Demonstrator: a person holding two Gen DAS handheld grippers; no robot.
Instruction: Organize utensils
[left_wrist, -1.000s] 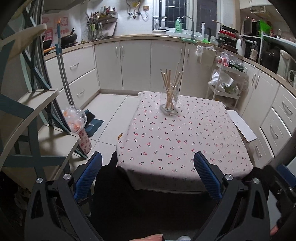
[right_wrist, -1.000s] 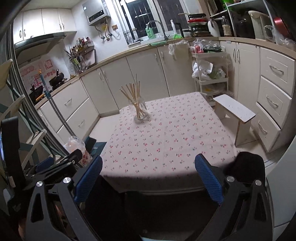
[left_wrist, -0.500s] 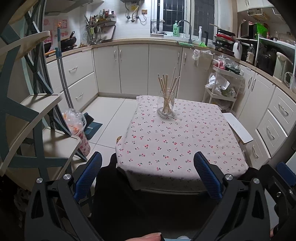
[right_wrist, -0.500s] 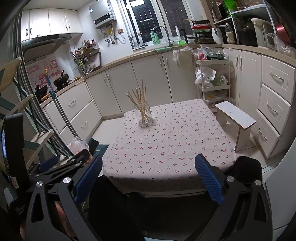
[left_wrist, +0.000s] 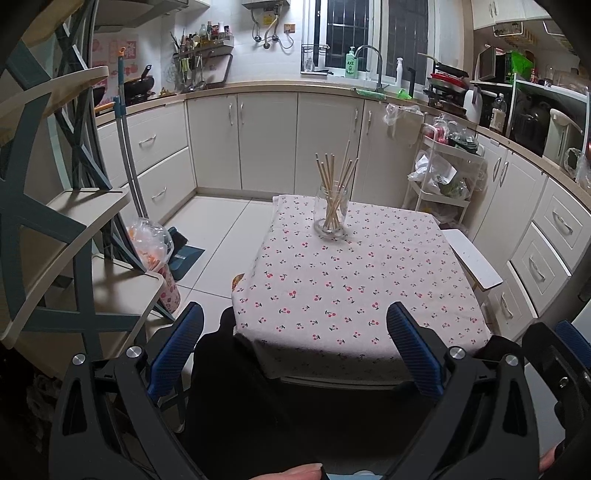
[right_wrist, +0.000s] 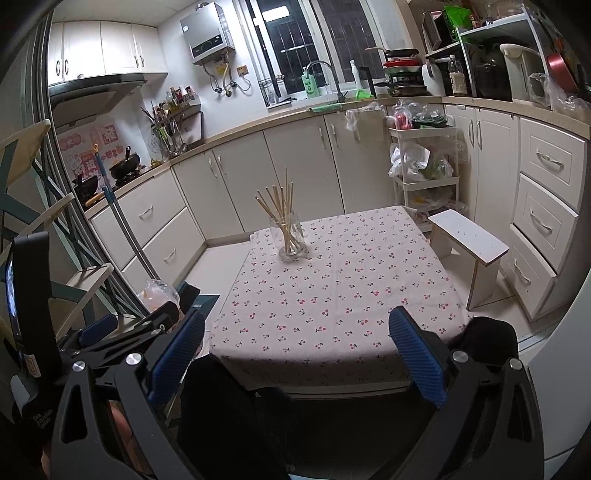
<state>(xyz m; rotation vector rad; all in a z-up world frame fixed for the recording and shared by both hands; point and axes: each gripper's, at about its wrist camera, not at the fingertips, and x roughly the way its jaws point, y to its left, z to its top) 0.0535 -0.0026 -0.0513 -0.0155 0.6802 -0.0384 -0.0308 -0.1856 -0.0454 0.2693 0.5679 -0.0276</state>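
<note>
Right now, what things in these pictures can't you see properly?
- Table legs: both views, hidden under the cherry tablecloth.
- Chopsticks in the glass jar: too thin and overlapping to count exactly.
- Floor nearest the person: blocked by the left hand-held gripper and right hand-held gripper, both open and empty.
- Green bottle by the sink: its small label print is unreadable.
- Bag on the floor: contents unclear through crinkled plastic.

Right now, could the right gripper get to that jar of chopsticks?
Probably yes: the right gripper is open and empty, and only bare tablecloth lies before the jar, though it is far off.
</note>
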